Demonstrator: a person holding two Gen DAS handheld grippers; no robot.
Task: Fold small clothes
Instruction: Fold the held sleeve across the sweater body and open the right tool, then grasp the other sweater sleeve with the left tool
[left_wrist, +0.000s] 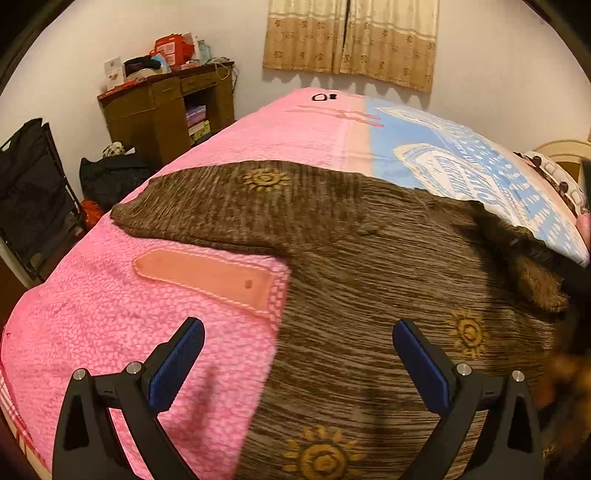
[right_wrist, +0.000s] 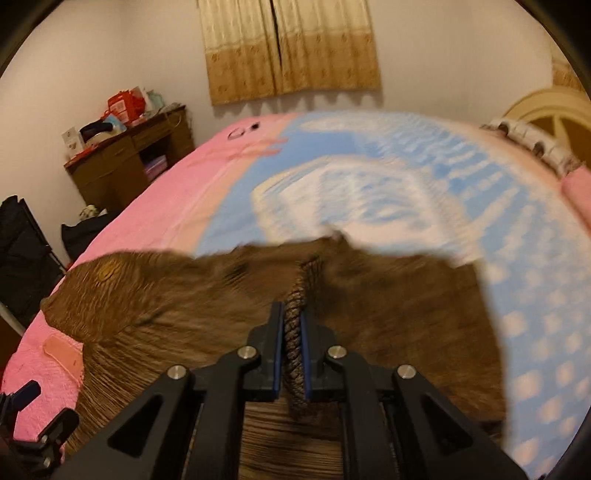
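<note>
A brown knitted garment (left_wrist: 369, 266) with orange sun prints lies spread on the bed, one sleeve stretched to the left. My left gripper (left_wrist: 297, 339) hovers open over its lower edge, blue pads wide apart, nothing between them. In the right wrist view my right gripper (right_wrist: 293, 317) is shut on a ribbed edge of the brown garment (right_wrist: 166, 306), and the cloth is lifted and folded over toward the left. The left gripper (right_wrist: 22, 406) shows at the lower left corner of that view.
The bed cover is pink (left_wrist: 110, 314) on the left and blue-white patterned (left_wrist: 461, 166) on the right. A wooden desk (left_wrist: 166, 110) with clutter stands by the far wall. A black folding chair (left_wrist: 33, 192) and a dark bag (left_wrist: 110, 173) sit left of the bed. Curtains (left_wrist: 351, 37) hang behind.
</note>
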